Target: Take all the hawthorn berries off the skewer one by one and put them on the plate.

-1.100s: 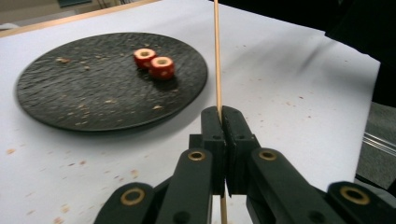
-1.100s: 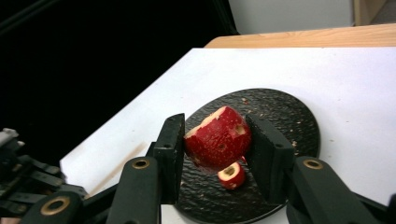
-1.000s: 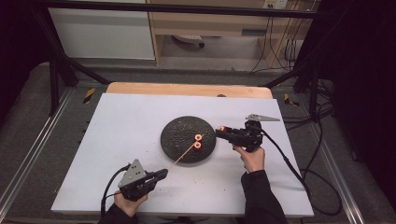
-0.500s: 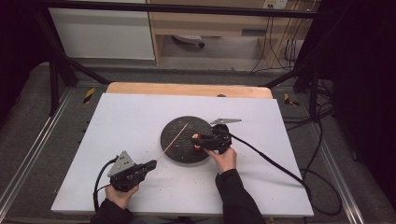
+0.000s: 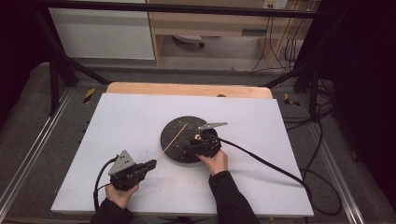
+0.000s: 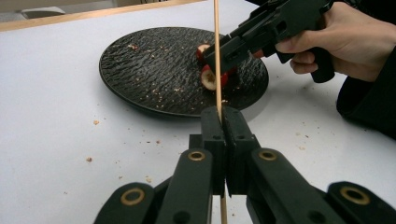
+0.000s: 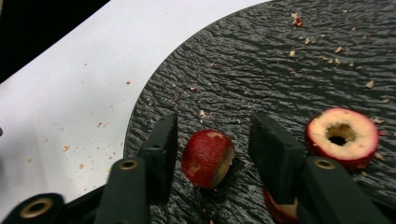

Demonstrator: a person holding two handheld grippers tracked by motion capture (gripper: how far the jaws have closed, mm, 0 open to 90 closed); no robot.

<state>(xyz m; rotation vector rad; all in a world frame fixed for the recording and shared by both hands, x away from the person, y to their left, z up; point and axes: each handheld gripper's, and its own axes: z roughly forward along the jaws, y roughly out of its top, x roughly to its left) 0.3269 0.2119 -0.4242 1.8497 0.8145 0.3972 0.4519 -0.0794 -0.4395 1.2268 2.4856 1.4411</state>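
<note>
My left gripper (image 5: pixel 152 164) sits at the near left of the white counter (image 5: pixel 130 116), its fingers (image 6: pixel 211 135) pinched tight on a thin wooden skewer (image 5: pixel 173 139) that slants away toward the far right, its tip over the dark round plate (image 5: pixel 175 140). My right gripper (image 5: pixel 192 148) is down on the near right part of that plate. Its fingers (image 7: pixel 161 147) have just been opening and stand narrowly apart on either side of 1 red fruit piece (image 7: pixel 207 157), with gaps showing on both sides. A 2nd cored piece (image 7: pixel 342 136) lies just beside it on the right, and crumbs (image 7: pixel 100 125) dot the counter.
</note>
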